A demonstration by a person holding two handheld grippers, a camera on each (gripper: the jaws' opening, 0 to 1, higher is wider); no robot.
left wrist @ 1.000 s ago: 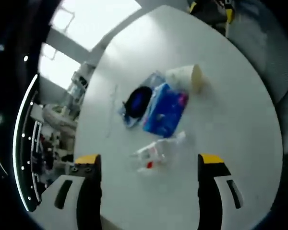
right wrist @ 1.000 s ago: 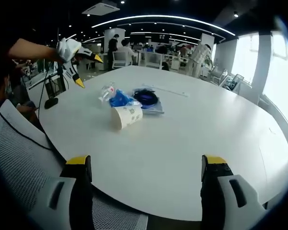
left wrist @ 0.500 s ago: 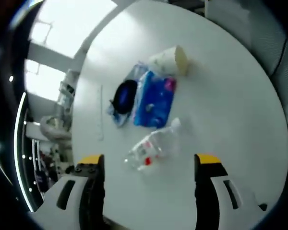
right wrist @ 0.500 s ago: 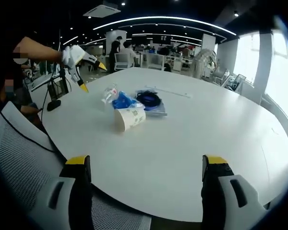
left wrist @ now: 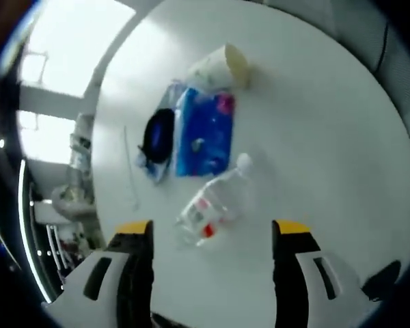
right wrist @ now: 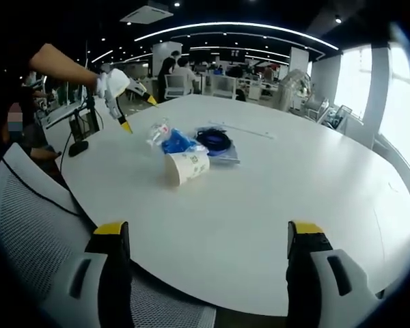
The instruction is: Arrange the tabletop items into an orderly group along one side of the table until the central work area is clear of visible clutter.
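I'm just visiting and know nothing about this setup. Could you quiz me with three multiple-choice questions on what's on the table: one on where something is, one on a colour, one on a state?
1. What lies nearest the left gripper?
A. paper cup
B. plastic bottle
C. black cable coil

2. What colour is the flat packet?
A. blue
B. green
C. orange

3. How does the paper cup sit?
A. upright
B. upside down
C. on its side

Answers:
1. B: the plastic bottle lies just ahead of the open jaws.
2. A: its wrapper is bright blue.
3. C: its mouth faces sideways on the white table.
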